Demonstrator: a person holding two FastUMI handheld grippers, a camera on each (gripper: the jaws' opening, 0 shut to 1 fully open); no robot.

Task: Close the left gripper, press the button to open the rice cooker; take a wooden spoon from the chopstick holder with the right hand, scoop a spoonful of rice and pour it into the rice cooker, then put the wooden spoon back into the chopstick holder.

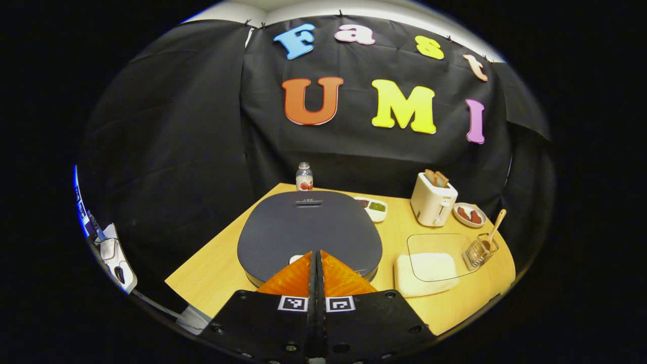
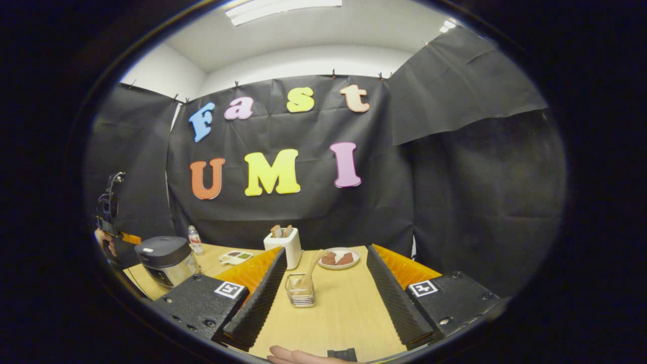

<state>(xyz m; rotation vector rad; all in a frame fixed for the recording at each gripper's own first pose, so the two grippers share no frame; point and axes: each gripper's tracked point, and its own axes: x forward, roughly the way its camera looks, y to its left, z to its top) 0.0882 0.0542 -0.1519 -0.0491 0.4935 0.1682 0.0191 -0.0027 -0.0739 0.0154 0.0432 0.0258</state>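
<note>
The rice cooker (image 1: pixel 308 227) has a dark grey lid, which is down. My left gripper (image 1: pixel 317 254) is shut with nothing between its fingers, and its tips hang over the lid's near edge beside a small pale button (image 1: pixel 295 259). The wooden spoon (image 1: pixel 496 224) stands in the wire chopstick holder (image 1: pixel 479 252) at the right. White rice (image 1: pixel 427 270) lies in a clear shallow container. In the right gripper view my right gripper (image 2: pixel 325 251) is open, the chopstick holder (image 2: pixel 300 292) and spoon (image 2: pixel 312 268) stand between its fingers, farther off, and the cooker (image 2: pixel 166 259) is at the left.
At the back of the wooden table (image 1: pixel 217 258) stand a white toaster (image 1: pixel 432 201), a plate of meat (image 1: pixel 470 214), a small divided dish (image 1: pixel 373 206) and a bottle (image 1: pixel 304 177). The left gripper (image 2: pixel 109 211) and a hand show far left. Fingers (image 2: pixel 290 356) are at the bottom edge.
</note>
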